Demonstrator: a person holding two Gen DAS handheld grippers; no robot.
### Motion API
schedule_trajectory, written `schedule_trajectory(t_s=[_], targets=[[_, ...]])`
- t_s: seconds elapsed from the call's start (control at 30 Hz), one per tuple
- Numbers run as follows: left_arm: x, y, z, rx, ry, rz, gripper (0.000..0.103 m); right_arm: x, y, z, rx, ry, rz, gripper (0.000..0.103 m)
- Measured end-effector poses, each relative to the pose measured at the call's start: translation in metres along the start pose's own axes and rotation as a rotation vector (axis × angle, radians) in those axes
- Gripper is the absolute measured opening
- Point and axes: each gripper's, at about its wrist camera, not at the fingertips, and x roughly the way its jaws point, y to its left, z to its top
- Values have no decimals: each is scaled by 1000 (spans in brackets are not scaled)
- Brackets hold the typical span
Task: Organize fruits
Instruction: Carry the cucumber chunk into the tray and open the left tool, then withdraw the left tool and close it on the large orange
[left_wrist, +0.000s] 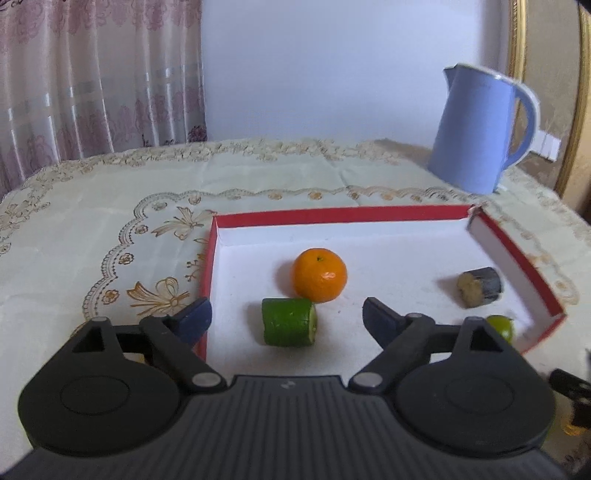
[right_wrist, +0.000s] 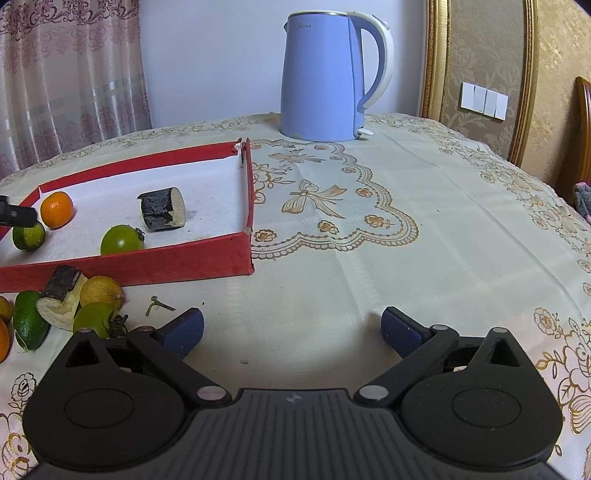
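lying inside the red box (left_wrist: 515, 254), a green cut piece (left_wrist: 289, 322) is seen between the spread jaws of the left gripper (left_wrist: 286, 320), untouched by either pad, just in front of an orange (left_wrist: 320, 274). the right gripper (right_wrist: 292, 330) is held wide apart over bare tablecloth (right_wrist: 424, 221), nothing between.

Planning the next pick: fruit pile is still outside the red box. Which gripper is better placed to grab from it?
Right, probably. The right gripper is open over bare tablecloth, with the loose fruit pile just off its left jaw. The left gripper is open over the red box, around the green chunk lying there.
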Motion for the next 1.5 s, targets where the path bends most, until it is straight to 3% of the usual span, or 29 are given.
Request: schedule_trajectory(t_s=[0.17, 0.5, 0.97, 1.4, 1.5], targets=[[-38, 6, -10, -20, -55, -3, 103, 0, 0, 0, 0, 0, 0, 103], [-77, 7, -49, -46, -37, -44, 103, 0, 0, 0, 1, 0, 1, 103], [-80, -20, -79, -49, 20, -56, 103, 0, 0, 0, 1, 0, 1, 103], [-66, -28, -89, -92, 58, 16, 103, 0, -1, 0, 2, 0, 2, 103], [-67, -34, -91, -70, 49, 23, 94, 0, -1, 0, 2, 0, 2, 103]])
